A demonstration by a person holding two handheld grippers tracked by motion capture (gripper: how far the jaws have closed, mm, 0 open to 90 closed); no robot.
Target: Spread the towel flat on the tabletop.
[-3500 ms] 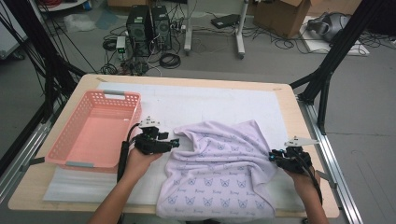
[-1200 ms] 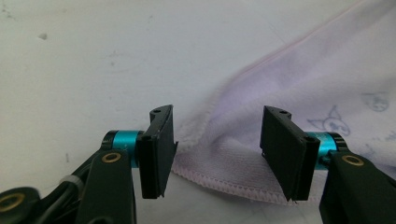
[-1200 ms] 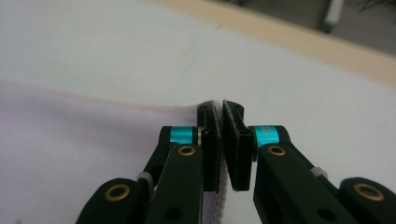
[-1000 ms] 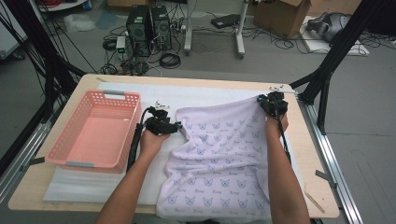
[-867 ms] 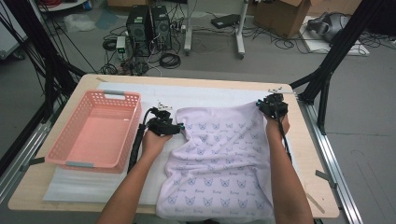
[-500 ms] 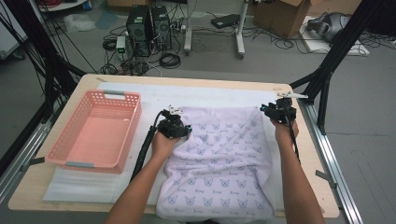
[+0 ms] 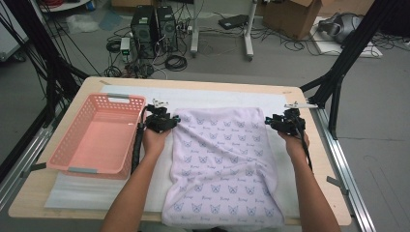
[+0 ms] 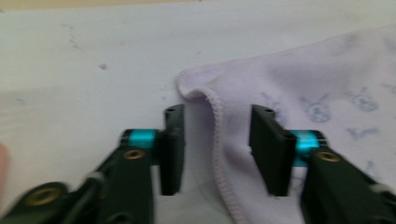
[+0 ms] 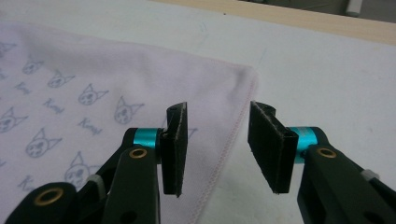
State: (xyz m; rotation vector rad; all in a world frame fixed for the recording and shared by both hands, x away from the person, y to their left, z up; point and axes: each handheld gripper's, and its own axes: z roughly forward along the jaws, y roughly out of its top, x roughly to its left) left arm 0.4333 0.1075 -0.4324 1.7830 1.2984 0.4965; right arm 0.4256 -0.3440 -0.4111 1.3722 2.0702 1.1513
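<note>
A lilac towel (image 7: 223, 164) printed with small cat faces lies spread flat on the white mat, its near end hanging over the table's front edge. My left gripper (image 7: 173, 119) is at the towel's far left corner, open, with the hemmed towel edge (image 8: 215, 122) between its jaws. At the far right corner my right gripper (image 7: 269, 121) is open too, its jaws standing on either side of the towel's hem (image 9: 236, 135). Neither pair of jaws presses the cloth.
A pink plastic basket (image 7: 77, 157) stands empty on the left of the table. A white mat (image 7: 212, 96) covers the wooden table (image 7: 92, 82). Black frame legs, computers and cables stand on the floor beyond the far edge.
Both grippers carried the towel's far corners outward and away, pulling it flat. Their jaws have since opened and the corners rest on the mat.
</note>
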